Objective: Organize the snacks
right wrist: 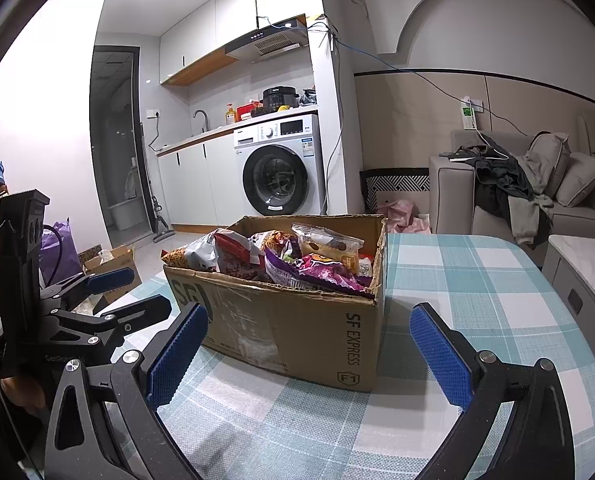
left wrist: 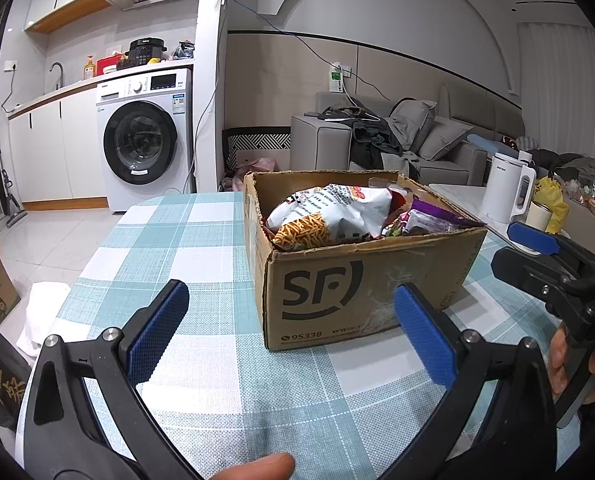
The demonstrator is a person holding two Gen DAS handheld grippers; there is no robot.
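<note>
An open brown SF cardboard box (left wrist: 337, 292) stands on the checked tablecloth, full of snack bags. A large white bag with noodle-stick print (left wrist: 329, 216) lies on top, with purple packets (left wrist: 429, 216) beside it. In the right wrist view the box (right wrist: 297, 328) shows purple packets (right wrist: 317, 272) and a clear cookie packet (right wrist: 329, 244). My left gripper (left wrist: 293, 320) is open and empty, in front of the box. My right gripper (right wrist: 309, 344) is open and empty, in front of the box's corner. Each gripper shows in the other's view: the right one (left wrist: 533, 248), the left one (right wrist: 129, 292).
The table (left wrist: 201, 248) has a blue and white checked cloth. A white kettle (left wrist: 505, 192), a cup (left wrist: 541, 216) and a yellow bag (left wrist: 553, 196) stand on a side surface at right. A washing machine (left wrist: 145, 140), a sofa (left wrist: 437, 136) and floor boxes (right wrist: 113, 260) lie beyond.
</note>
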